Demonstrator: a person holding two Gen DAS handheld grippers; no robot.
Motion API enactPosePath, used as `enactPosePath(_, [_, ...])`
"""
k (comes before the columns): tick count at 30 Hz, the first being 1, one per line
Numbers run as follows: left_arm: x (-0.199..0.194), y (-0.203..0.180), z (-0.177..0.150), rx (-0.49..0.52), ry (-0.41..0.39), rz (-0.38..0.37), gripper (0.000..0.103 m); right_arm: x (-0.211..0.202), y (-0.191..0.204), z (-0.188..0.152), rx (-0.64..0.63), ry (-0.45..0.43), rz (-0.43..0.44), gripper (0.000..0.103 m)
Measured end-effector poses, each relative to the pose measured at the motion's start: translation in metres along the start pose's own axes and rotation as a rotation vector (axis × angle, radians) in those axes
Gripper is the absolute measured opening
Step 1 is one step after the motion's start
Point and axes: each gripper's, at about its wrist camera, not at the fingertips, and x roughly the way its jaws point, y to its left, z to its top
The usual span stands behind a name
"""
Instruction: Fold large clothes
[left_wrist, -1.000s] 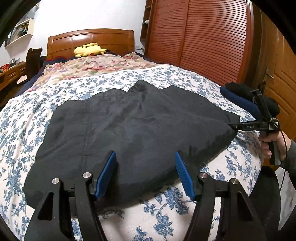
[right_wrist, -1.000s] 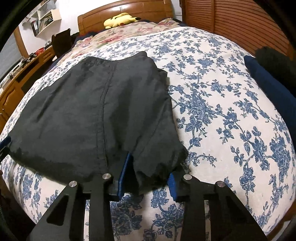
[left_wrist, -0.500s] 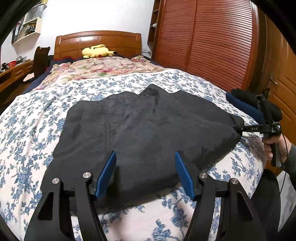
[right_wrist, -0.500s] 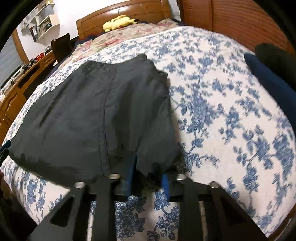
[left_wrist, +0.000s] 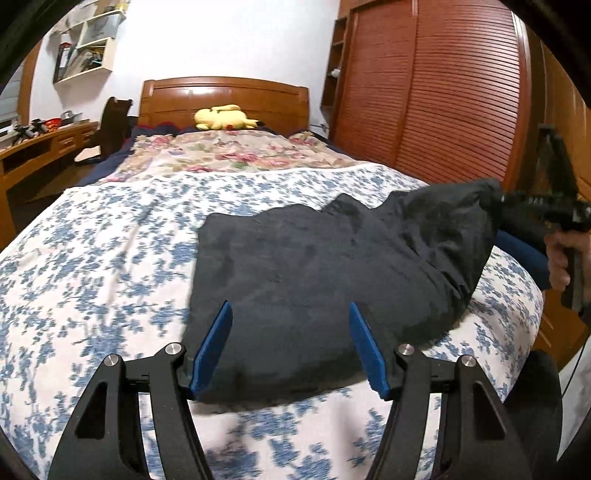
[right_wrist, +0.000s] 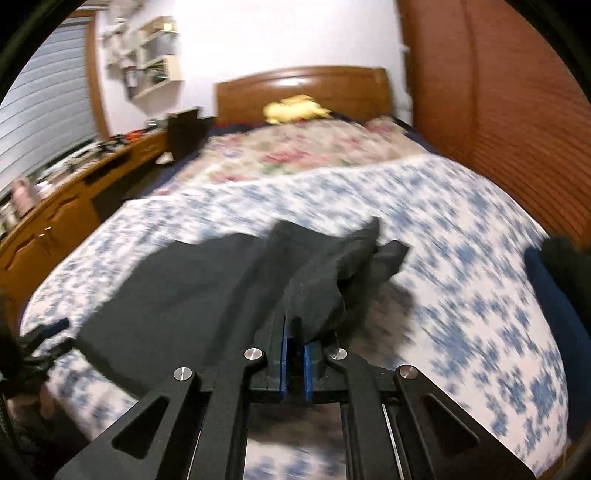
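Fabric fills the middle of both views: a dark garment (left_wrist: 314, 280) lies on the blue-flowered bedspread (left_wrist: 92, 266) of the bed. In the left wrist view the left tongs (left_wrist: 290, 347) stand apart, blue pads either side of the near hem, pressing nothing. At 3 o'clock the same view shows what the other cannot — the right tongs (left_wrist: 498, 199) from outside, a hand (left_wrist: 561, 258) on the handle, one corner of the cloth raised clear of the bed. The right wrist view gives the close look: the right tongs (right_wrist: 295, 354) have just been closing and are clamped on that bunched corner, and a wooden worktop (right_wrist: 74, 192) runs along 9 o'clock. A yellow plush toy (left_wrist: 221, 117) rests at 12 o'clock by the headboard (left_wrist: 221, 96).
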Motion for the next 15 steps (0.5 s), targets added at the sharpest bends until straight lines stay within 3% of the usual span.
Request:
enactPosePath(10, [-0.023, 0.045, -0.008, -0.061, -0.039, 0.073, 0.066, 0.042, 0.146, 0.025, -0.153, -0.031, 0.257, 0.005])
enactPosePath(15, [-0.035, 0.069, -0.016, -0.123, -0.056, 0.086, 0.066, 0.076, 0.191, 0.026, -0.175, 0.028, 0.388, 0.005])
